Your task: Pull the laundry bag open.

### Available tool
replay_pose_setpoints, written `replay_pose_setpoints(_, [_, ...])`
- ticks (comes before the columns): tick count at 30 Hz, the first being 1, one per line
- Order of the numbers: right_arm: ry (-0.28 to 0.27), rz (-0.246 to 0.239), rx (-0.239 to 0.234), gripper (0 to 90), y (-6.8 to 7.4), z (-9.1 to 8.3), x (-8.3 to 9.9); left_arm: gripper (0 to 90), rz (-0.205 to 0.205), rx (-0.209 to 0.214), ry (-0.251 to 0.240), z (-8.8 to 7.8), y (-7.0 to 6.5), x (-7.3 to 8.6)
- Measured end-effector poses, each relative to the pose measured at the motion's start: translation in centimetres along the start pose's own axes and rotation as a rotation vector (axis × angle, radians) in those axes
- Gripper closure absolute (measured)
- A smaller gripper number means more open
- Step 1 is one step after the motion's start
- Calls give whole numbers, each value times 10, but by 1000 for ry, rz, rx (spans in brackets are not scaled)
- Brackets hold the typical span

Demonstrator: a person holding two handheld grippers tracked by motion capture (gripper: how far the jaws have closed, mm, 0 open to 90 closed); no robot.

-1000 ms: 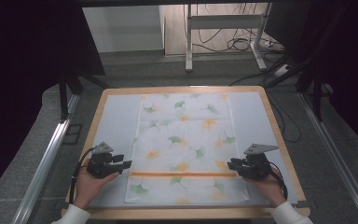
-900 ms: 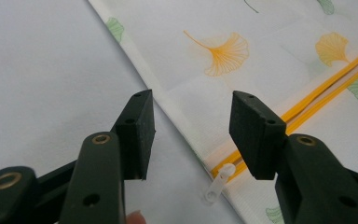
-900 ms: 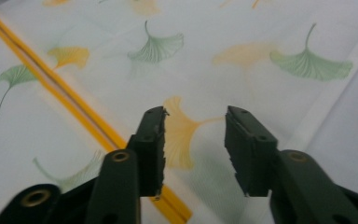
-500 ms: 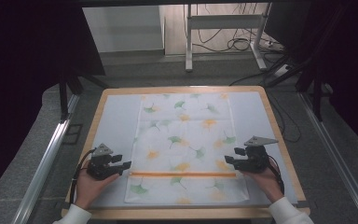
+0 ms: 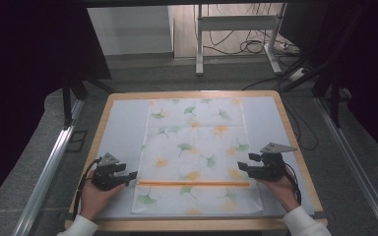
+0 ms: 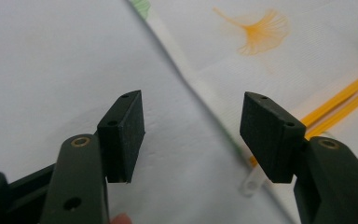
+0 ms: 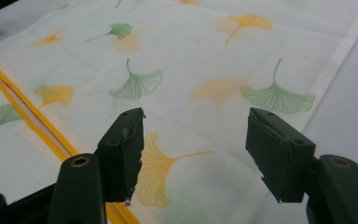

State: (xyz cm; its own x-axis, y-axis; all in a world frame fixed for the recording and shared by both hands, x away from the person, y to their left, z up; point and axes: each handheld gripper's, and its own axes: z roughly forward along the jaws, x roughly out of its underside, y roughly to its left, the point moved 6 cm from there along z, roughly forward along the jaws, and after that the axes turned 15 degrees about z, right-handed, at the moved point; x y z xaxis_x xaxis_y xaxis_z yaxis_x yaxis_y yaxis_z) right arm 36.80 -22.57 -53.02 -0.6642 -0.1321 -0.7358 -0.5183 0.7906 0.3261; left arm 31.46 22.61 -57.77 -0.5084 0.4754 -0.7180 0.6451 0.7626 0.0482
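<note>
A white cloth (image 5: 197, 152) printed with green and orange leaves lies flat in the middle of the table (image 5: 123, 123), and everything else is placed from it. Near its front edge an orange stripe (image 5: 193, 184) runs straight across the cloth from side to side.

Just off the cloth's left edge, level with the stripe's left end, the left gripper (image 5: 130, 175) rests low over the pale table cover, held in the person's left hand (image 5: 92, 196). Its jaws stand wide apart with nothing between them. In the left gripper view, the gripper (image 6: 191, 135) straddles the cloth's hem (image 6: 200, 93), one jaw over the bare cover and the other over the cloth beside the stripe (image 6: 340, 100).

At the cloth's right edge, just beyond the stripe's right end, the right gripper (image 5: 246, 164) sits over the fabric, held in the right hand (image 5: 280, 189). Its jaws are also spread wide and empty. In the right gripper view, the gripper (image 7: 193, 149) hovers above an orange leaf (image 7: 156, 170), with the stripe (image 7: 37, 123) off to one side.

Beyond the cloth's far edge, past the table, cables (image 5: 248, 46) lie on the floor by a metal stand (image 5: 199, 39).
</note>
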Motion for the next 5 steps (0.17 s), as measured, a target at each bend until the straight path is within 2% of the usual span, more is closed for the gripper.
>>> replay_pose_setpoints(2, [-12, -5, 4, 355, -1, -2, 0, 386, -3, -7, -1, 0, 3, -2])
replay_pose_setpoints(5, [-24, 17, -1, 345, -3, -9, 3, 379, -22, -10, -14, 1, 7, -7])
